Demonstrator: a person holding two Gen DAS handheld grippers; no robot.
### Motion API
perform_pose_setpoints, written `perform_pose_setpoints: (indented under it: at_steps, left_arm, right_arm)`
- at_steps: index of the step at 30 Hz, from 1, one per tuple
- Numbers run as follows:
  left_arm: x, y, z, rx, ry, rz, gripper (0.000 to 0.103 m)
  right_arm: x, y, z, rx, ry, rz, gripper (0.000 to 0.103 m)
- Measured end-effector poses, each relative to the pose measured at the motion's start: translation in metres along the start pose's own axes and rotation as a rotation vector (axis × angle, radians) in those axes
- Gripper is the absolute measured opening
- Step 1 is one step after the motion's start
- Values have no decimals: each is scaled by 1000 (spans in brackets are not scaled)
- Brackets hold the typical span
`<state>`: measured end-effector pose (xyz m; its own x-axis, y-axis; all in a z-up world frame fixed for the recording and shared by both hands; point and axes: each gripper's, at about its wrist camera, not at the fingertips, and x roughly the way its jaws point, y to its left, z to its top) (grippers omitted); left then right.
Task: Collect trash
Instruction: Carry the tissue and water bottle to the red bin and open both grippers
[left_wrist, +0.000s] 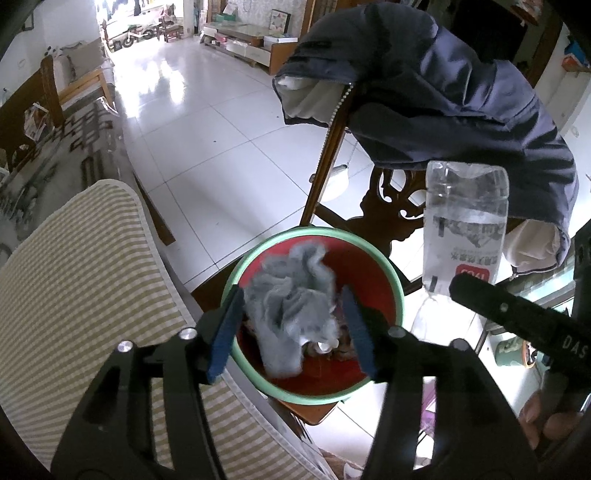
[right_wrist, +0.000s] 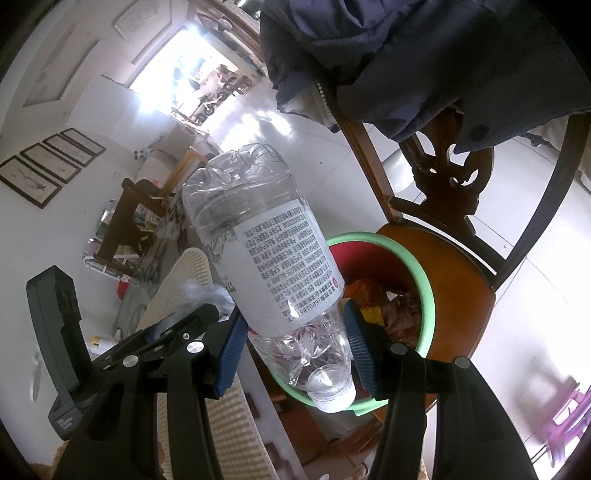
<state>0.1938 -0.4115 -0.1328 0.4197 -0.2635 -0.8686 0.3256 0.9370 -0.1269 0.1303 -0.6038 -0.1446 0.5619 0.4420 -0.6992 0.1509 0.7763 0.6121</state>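
**Ana:** Over the red bin (left_wrist: 373, 273) with the mint-green rim, the left gripper (left_wrist: 291, 328) points down, its blue pads (left_wrist: 225, 339) spread apart. A crumpled grey tissue wad (left_wrist: 291, 302) sits between them, but I see a gap at each pad, so the claw reads as released; nothing is pinched.

**Ben:** Does the wad lie in the bin or hang above it?

**Ana:** From the left wrist view I cannot tell. It fills the bin's mouth, with other scraps at about 5 o'clock from it. The bin stands on the orange seat of a carved wooden chair (right_wrist: 443, 184), and a dark blue jacket (left_wrist: 461, 92) is draped over the chair's back.

**Ben:** And the other hand?

**Ana:** The right gripper (right_wrist: 291, 347) is clenched on a clear plastic bottle (right_wrist: 258, 240). Both pads press the crushed shoulder near the neck; the white cap (right_wrist: 332, 398) points toward the camera and the base tilts away toward 11 o'clock. The printed label faces up.

**Ben:** Where is the bottle relative to the bin?

**Ana:** In the right wrist view its cap overlaps the near rim, with the bin's opening at 2 o'clock from the cap. In the left wrist view the bottle stands at 2 o'clock from the bin, outside the rim. A striped cushion (left_wrist: 92, 277) lies at 9 o'clock from the bin.
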Motion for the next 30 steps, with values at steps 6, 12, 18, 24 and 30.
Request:
perform_pose_setpoints:
  at_steps: [6,12,18,24,30]
  left_arm:
    - [-2,5,1,-15,-11,-10,68]
    - [-12,7,2,-8,-41,-4,74]
    - [-30,13,0,-10,-83,15,77]
    - [-49,28,-5,-31,-125,42,82]
    - [-61,42,-12,-68,-148,56,82]
  right_arm:
    - [5,5,-7,9,8,-10,51]
    - [14,13,-11,4,26,-15,51]
    - [27,25,-13,-29,36,-37,51]
    - [36,23,-9,-28,47,-58,53]
    - [40,25,-15,-38,58,-83,53]
